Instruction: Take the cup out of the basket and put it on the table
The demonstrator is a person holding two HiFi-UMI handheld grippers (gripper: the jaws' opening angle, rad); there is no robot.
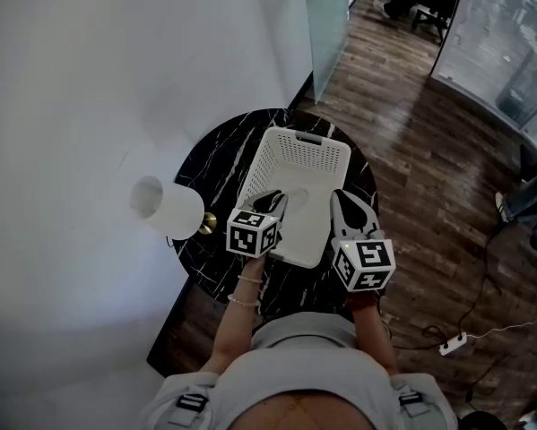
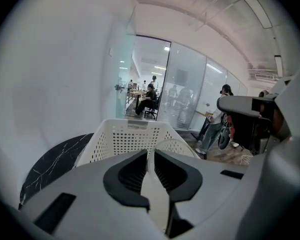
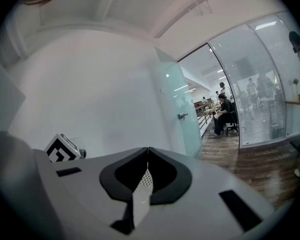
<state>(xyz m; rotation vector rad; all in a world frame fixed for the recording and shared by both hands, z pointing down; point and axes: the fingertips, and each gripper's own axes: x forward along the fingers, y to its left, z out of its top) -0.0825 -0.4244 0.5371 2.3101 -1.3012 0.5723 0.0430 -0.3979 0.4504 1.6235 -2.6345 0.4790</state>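
Marble table (image 1: 210, 159): L gripper (image 2: 150, 152) fingers pinch cup (image 2: 153, 191) rim; R gripper (image 3: 148, 149) fingers pinch basket (image 1: 306, 161) wall.

White perforated basket (image 1: 306, 153); black table (image 1: 210, 164) (white marble veins).

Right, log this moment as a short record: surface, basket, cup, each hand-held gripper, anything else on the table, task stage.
surface: round black marbled table
basket: white, perforated, on the table
cup: white, at the basket's near end
left hand-held gripper: shut on the cup's wall
right hand-held gripper: shut on the basket's right wall
also on table: white lamp, left of the basket
task stage: cup gripped, not yet on the table
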